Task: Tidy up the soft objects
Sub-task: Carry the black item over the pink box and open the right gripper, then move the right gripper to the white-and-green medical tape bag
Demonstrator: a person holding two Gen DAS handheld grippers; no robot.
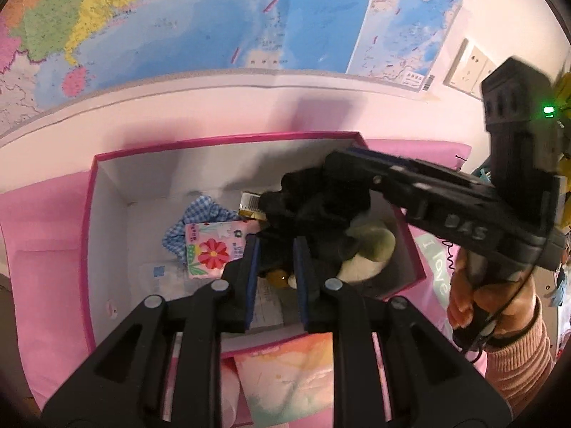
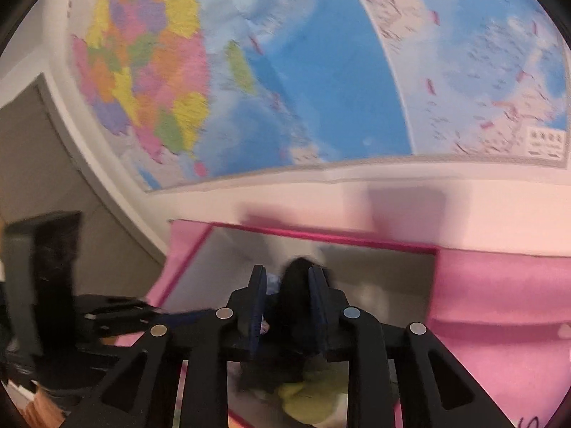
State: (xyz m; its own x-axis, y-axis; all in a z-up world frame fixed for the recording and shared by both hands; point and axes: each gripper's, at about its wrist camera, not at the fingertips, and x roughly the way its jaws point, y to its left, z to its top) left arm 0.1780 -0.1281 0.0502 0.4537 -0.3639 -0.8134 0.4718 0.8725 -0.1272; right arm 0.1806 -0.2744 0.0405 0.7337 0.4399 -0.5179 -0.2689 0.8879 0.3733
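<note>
pink-rimmed box (image 1: pixel 93 214), blue gingham cloth (image 1: pixel 200 210)

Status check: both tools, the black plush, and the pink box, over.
Right tool over pink box, black plush between its pads. Left tool shut, empty. Box already holds a floral pack and checked cloth; nothing blocking.

Black plush toy (image 1: pixel 314 210) over pink box (image 1: pixel 89 214)

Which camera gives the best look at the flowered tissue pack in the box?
The left wrist view: the flowered tissue pack lies sharp and unblocked in the pink box. The right wrist view is blurred and does not show it.
</note>
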